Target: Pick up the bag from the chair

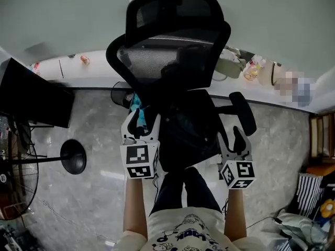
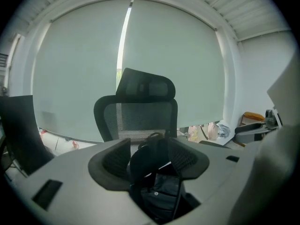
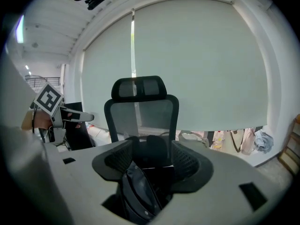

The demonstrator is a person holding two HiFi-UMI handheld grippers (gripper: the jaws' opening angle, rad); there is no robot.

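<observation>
Head view looks down on a grey marbled floor [image 1: 89, 203] with a black mesh chair [image 1: 178, 30] backed against a pale blind [image 1: 63, 14] and a white ledge [image 1: 94, 69] cluttered with small items. A dark monitor [image 1: 31, 95] and a fan [image 1: 15, 177] stand at the left. The black bag [image 1: 188, 129] sits on the chair's seat, leaning on the backrest.

Only this view shows the floor and the person's forearms, stretched forward on either side of the legs, the left gripper [image 1: 142, 120] at the bag's left edge and the right gripper [image 1: 233, 140] by the armrest [image 1: 243, 111].

Left gripper view shows its jaws wide apart with the bag [image 2: 157, 186] filling the gap; whether the pads touch it cannot be told. Right gripper view shows the same: jaws spread and closed on nothing, a curved side of the bag [image 3: 136, 191] low between them, and the other gripper's marker cube [image 3: 48, 99] at the left.
</observation>
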